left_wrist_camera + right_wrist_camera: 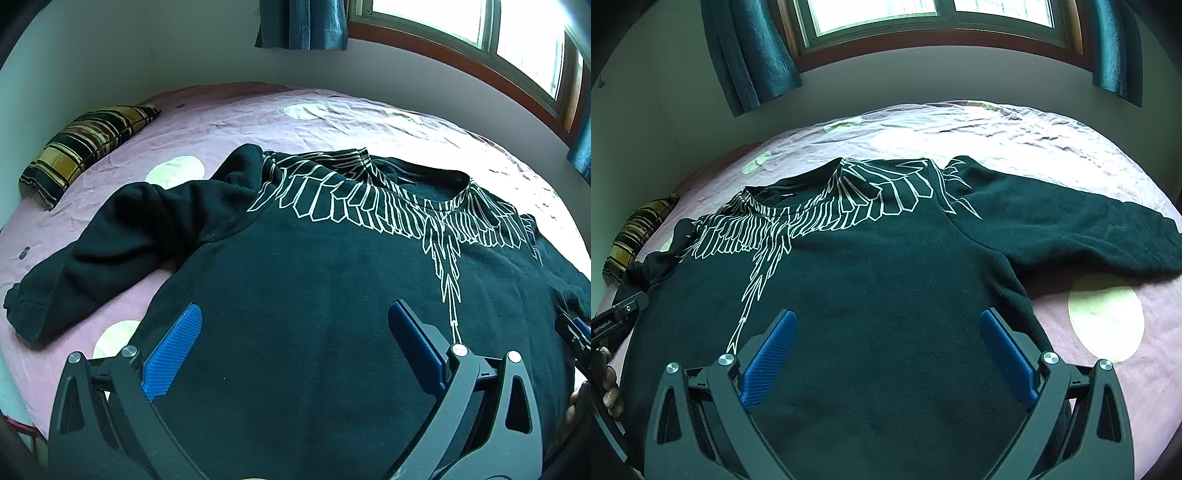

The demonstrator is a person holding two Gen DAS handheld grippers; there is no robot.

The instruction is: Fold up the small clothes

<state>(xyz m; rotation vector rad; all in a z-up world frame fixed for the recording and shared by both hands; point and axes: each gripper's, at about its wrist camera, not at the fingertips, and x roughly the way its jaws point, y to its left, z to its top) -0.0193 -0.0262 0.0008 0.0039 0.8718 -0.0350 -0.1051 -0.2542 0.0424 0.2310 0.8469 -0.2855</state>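
Black fleece fills both views: a sweatshirt (314, 266) with a white outlined wing print across the chest is lying face up on a pink bedsheet (236, 122) dotted with pale circles. Its neckline is pointing toward the window (934, 18) and teal curtains (753, 55). One sleeve (122, 236) is lying bunched and bent toward the plaid pillow (85, 144); the other sleeve (1082, 225) is stretching straight out across the sheet.

The left gripper (295, 332) is hanging over the lower body of the sweatshirt, its blue-padded fingers spread wide and gripping nothing. The right gripper (890, 339) is hanging alongside it over the same area, likewise spread wide with nothing between its pads.
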